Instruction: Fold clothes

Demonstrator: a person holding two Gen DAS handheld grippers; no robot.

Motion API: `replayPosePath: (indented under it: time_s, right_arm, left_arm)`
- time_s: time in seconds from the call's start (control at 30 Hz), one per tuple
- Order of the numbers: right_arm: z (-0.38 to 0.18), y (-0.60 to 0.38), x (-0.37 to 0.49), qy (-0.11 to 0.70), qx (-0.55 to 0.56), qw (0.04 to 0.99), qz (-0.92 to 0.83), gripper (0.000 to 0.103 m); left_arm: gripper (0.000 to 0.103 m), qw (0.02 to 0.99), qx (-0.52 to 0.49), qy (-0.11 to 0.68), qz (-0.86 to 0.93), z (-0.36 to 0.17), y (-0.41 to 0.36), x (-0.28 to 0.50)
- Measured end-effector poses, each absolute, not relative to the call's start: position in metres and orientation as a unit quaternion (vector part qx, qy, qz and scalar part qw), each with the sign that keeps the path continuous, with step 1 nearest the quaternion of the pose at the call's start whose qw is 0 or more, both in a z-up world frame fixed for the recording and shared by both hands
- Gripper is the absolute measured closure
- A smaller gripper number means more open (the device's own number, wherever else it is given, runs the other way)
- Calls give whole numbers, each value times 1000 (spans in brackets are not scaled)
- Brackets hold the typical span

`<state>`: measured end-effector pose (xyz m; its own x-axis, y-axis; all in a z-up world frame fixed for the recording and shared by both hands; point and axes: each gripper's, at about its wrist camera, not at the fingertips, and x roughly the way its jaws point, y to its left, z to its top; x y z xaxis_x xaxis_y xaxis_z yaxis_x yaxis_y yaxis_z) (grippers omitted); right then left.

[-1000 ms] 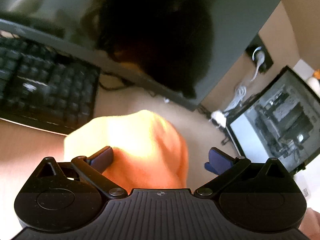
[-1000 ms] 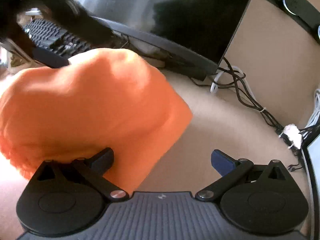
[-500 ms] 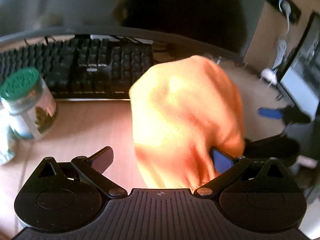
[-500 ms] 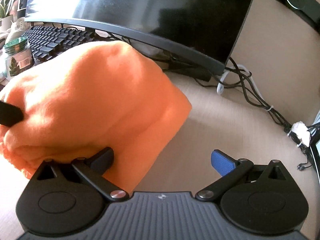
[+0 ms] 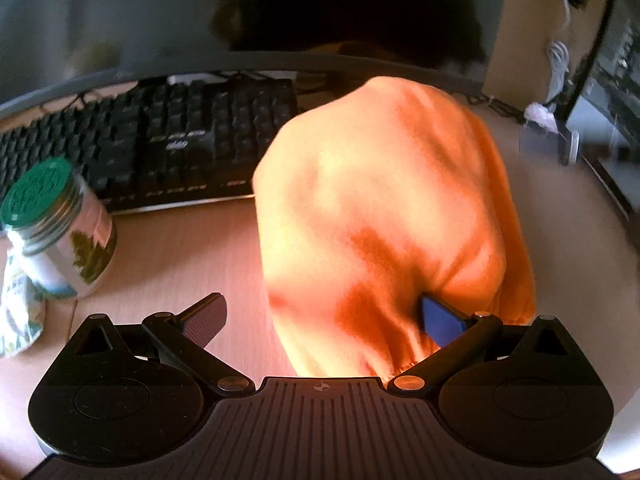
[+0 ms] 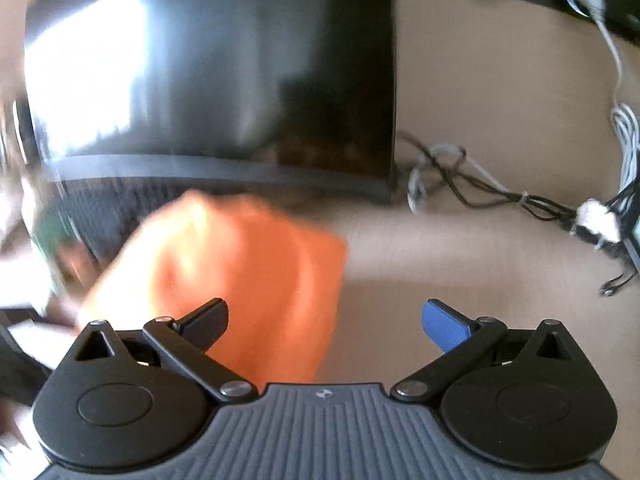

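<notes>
Gaping wide, both tongs (image 5: 322, 316) (image 6: 325, 320) touch orange cloth (image 5: 384, 216).

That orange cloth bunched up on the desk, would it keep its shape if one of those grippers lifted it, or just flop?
Probably flop: the orange cloth sits in a soft mound with rounded creases, so it looks limp. It likely weighs little for its bulk. Its surface looks fuzzy, not slick, so the left gripper fingers should hold it once they close; for now they stand open, with one blue pad against the fabric.
</notes>
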<state>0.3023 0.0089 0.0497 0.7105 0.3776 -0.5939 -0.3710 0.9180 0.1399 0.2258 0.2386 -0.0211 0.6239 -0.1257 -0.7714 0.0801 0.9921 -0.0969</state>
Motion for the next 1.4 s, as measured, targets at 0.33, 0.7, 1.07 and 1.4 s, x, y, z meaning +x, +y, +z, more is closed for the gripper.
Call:
replayPosePath:
  time_s: [0.33,0.7,1.07,1.4]
  right_arm:
    - [-21,28,356,443,182,835,273,23]
    - [-29,16,362,450,233,813,287,21]
    - [-29,21,362,444,240,814,286,16]
    - [26,60,305,322,-85,916,222,5]
  left_arm:
    - [0,899,-109,415,-93,-14,265,219]
    - [0,812,-347,428,-193,-40,290,247]
    - [0,838,-295,404,-216,-11,277,252]
    - [0,857,-306,380,-165,-6,318,231]
